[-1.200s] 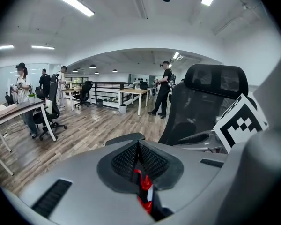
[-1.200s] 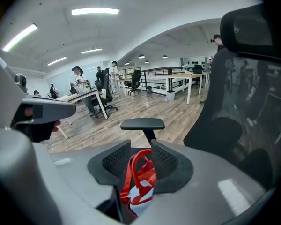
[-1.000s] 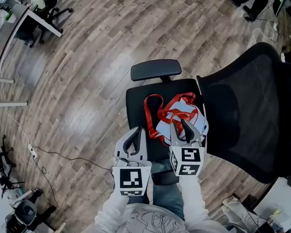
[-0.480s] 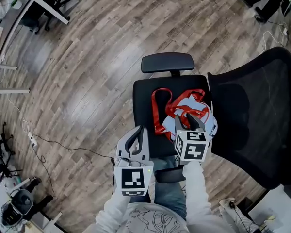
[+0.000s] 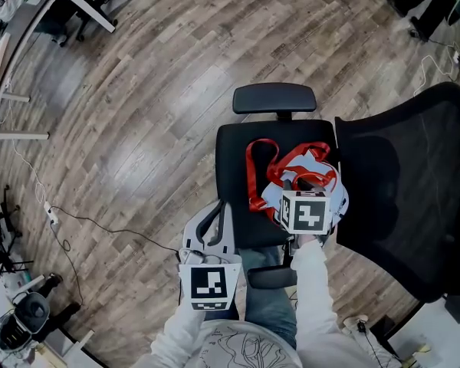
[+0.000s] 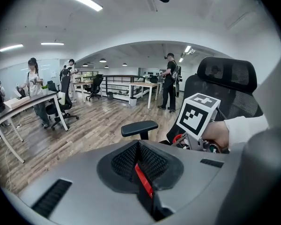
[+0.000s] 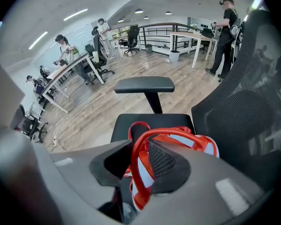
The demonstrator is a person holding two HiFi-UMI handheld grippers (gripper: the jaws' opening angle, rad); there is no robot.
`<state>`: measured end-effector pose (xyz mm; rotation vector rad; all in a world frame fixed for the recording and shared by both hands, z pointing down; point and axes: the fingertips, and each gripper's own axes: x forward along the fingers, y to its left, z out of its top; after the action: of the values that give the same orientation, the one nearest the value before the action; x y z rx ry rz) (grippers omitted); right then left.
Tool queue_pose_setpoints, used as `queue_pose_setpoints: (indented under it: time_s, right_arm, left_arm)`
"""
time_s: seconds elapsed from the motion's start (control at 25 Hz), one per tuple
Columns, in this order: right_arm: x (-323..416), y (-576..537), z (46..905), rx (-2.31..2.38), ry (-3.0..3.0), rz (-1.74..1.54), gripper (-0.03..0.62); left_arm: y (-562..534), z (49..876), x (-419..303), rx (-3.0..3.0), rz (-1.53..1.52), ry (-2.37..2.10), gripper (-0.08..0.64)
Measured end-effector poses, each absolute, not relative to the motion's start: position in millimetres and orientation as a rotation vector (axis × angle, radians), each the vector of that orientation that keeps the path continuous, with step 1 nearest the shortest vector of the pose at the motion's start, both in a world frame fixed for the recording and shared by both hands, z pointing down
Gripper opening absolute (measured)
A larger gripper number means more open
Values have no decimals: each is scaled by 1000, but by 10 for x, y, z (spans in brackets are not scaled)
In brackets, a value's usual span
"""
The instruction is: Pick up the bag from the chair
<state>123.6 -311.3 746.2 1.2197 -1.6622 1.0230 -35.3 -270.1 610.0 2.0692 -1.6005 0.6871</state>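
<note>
Right tongs (image 5: 301, 182) lowered, closing round bag strap (image 7: 169, 130)

The bag (image 5: 316, 159) lies on the chair seat (image 5: 234, 167), with the armrest (image 5: 274, 98) beyond it and the backrest (image 5: 406, 182) to its right. The right gripper (image 5: 303, 181) is over the bag, a strap (image 7: 134, 165) seemingly loose between its jaws. The left gripper (image 5: 217, 215) sits off the seat's near left corner.

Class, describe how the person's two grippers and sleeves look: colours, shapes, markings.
The left gripper and right gripper have grey plastic jaws with black textured pads. Each carries a white cube with black square markers. The sleeves are white and long. The right jaws have just been closing with a red strap between them.
</note>
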Motion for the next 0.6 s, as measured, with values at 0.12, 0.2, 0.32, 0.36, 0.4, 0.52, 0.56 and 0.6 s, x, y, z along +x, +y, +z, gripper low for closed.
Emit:
queue_pose_setpoints:
  time_s: [0.12,0.2,0.32,0.36,0.4,0.52,0.56,0.6]
  right_arm:
    - [1225,-3109,7477,1209,-1644,1014,82]
    - [1215,-3110,7456,1232,-1659,1036,74]
    - [1206,-3115,7363,1293,-1713,1089,58]
    - [1198,-3116,7316,1310,-1744,1103,55]
    - [1191,-3116,7263,1324,-1776,1114,52]
    - [1231,-3111,7085,1379,-1867,1142,49]
    - [1263,-3108,7028,1402,-1894,1154,49]
    - [1294,-3100,6978,1425,-1923,1168,48]
  left_arm:
    - [-2695,6100,-403,2060,684,-1608,6]
    - [-2689,6095,-431,2055,680,-1611,6]
    - [-2677,6089,-455,2056,670,-1614,6]
    - [-2675,6079,-461,2058,667,-1614,6]
    - [-2678,6061,-466,2059,663,-1615,6]
    - [-2707,5987,-462,2065,646,-1620,6]
    - [-2717,5967,-451,2070,640,-1621,6]
    - [-2724,5951,-439,2077,634,-1621,6]
